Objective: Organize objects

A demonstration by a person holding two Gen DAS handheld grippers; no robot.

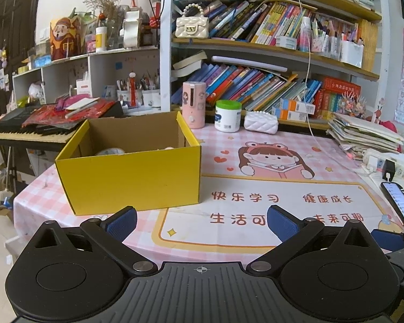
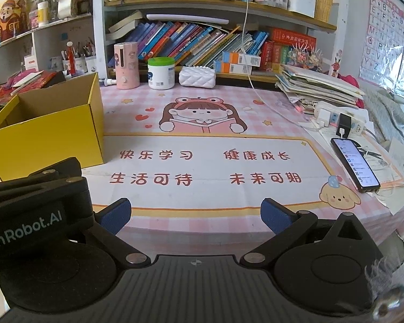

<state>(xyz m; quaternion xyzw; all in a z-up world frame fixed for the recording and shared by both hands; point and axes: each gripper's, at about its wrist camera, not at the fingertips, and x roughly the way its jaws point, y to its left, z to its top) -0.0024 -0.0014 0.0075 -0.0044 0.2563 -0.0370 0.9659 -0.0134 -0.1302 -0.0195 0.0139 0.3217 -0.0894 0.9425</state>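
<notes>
A yellow cardboard box (image 1: 132, 177) stands open on the left of the pink desk mat (image 1: 269, 204); a few pale objects lie inside, mostly hidden by its front wall. It also shows in the right wrist view (image 2: 48, 137). My left gripper (image 1: 200, 222) is open and empty, held back at the table's near edge, right of the box. My right gripper (image 2: 195, 215) is open and empty over the near edge of the desk mat (image 2: 202, 167). The left gripper's body (image 2: 35, 204) shows at the left of the right wrist view.
At the back stand a pink canister (image 1: 193, 105), a white jar with green lid (image 1: 228, 116) and a white quilted pouch (image 1: 260, 122). A phone (image 2: 355, 164) lies at the right beside a power strip (image 2: 339, 119) and a stack of books (image 2: 320, 83). A keyboard (image 1: 27, 132) is left of the table.
</notes>
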